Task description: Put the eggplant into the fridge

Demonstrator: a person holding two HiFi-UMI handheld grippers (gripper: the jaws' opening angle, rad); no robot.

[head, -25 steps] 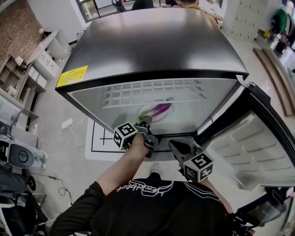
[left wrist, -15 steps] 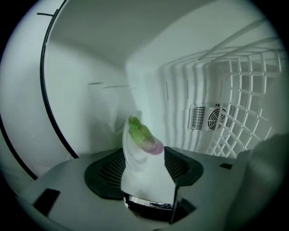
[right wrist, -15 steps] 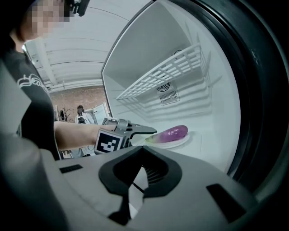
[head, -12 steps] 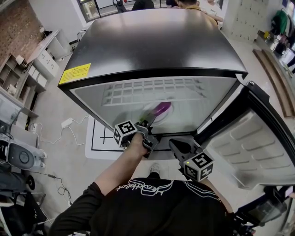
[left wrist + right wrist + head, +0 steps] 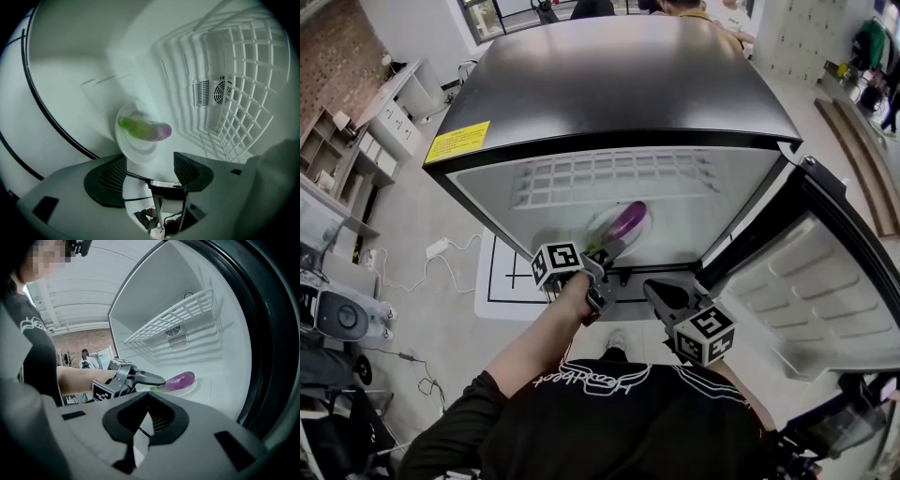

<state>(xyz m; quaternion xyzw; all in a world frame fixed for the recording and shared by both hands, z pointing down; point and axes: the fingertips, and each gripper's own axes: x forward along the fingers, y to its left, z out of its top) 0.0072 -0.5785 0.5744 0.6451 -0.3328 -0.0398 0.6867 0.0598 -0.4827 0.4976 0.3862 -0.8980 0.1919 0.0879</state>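
Eggplant [image 5: 143, 130] lies on a white plate [image 5: 136, 155] on the fridge [image 5: 619, 84] floor under the wire shelf [image 5: 243, 93]; left gripper [image 5: 150, 158] sits just before the plate, jaws just opened wide, gripping nothing; right gripper [image 5: 149, 397] waits by the open door [image 5: 825, 281], jaws closed together, empty.

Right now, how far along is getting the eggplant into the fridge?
Done: the eggplant lies on a plate inside the fridge. In hand: the left gripper has just been opening its jaws, nothing between them, the eggplant beyond. Left: draw that gripper out; the door stands open.
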